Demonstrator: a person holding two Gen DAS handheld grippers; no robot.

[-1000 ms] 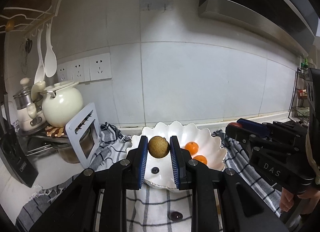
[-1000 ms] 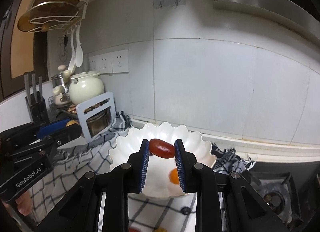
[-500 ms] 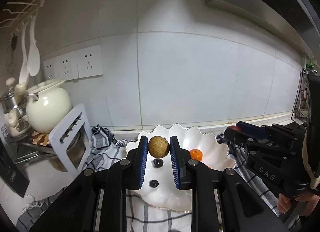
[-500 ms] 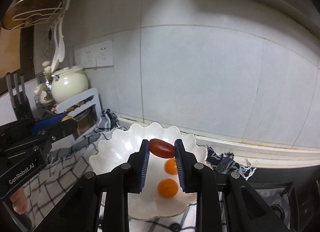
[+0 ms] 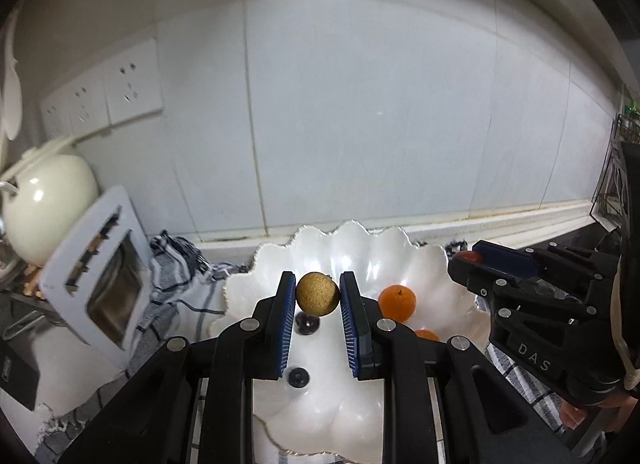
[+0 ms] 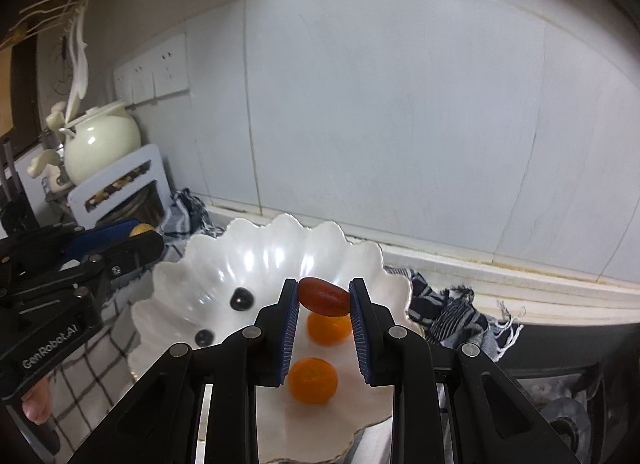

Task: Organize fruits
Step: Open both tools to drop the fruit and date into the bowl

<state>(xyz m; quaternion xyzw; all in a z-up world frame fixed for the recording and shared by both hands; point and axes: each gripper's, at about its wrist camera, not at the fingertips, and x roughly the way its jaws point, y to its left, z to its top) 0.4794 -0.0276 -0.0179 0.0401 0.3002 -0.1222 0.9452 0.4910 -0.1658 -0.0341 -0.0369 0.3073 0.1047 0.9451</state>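
Note:
My left gripper (image 5: 318,296) is shut on a round tan-brown fruit (image 5: 317,294) and hangs over the left half of a white scalloped bowl (image 5: 424,260). My right gripper (image 6: 323,296) is shut on an oblong dark red fruit (image 6: 323,296) over the right half of the same bowl (image 6: 192,264). Inside the bowl lie two small oranges (image 6: 312,380) (image 6: 329,328) and two dark round fruits (image 6: 241,298) (image 6: 205,338). The left wrist view shows the oranges (image 5: 397,301) to the right of my fingers and the dark fruits (image 5: 307,322) (image 5: 299,376) below the held fruit.
The bowl sits on a checked cloth (image 6: 80,380) against the tiled wall. A white slotted rack (image 5: 100,272) and a cream teapot (image 5: 44,203) stand to the left. A stove burner (image 6: 568,428) lies at the lower right. A wire rack (image 5: 616,183) stands at far right.
Both grippers have moved forward and down toward the bowl, each still holding its fruit. The bowl and its fruit now look larger and lie under the fingertips.

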